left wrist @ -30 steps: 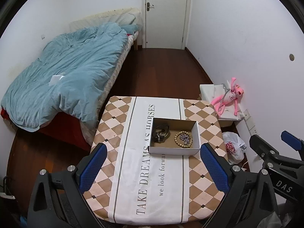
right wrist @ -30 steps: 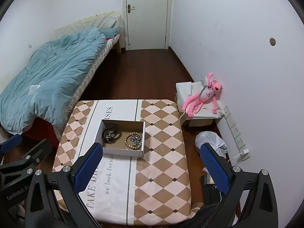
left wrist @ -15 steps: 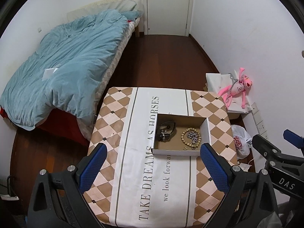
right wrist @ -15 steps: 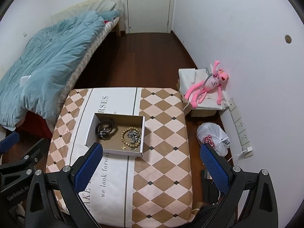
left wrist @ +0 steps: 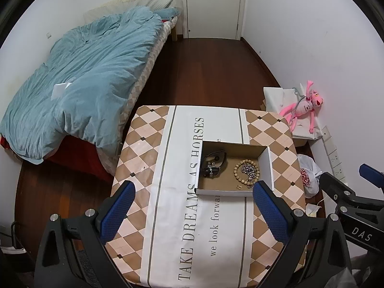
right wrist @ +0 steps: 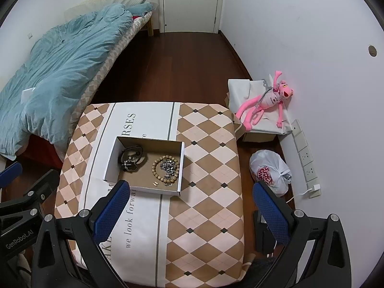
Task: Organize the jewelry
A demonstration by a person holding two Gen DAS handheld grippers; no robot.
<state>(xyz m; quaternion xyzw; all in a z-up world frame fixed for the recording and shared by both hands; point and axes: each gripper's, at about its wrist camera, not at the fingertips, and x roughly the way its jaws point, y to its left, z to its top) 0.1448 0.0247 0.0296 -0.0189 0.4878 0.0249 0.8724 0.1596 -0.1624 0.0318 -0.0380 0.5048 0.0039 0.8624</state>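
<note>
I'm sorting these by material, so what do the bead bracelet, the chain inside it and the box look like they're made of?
Bead bracelet: probably wood, judging by its matte tan round beads. Chain lying inside its loop: likely metal, since the silvery links glint. Box: cardboard, with a brown inside, white outer walls and folded edges.

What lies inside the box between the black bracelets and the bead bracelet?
Only bare brown box floor separates the black bracelets from the bead bracelet; right wrist view.

Tablecloth [left wrist: 216, 228] "TAKE DREAMS AS HORSES", right gripper [left wrist: 360, 232] "DAS", left gripper [right wrist: 18, 238] "GenRobot.AI"
</note>
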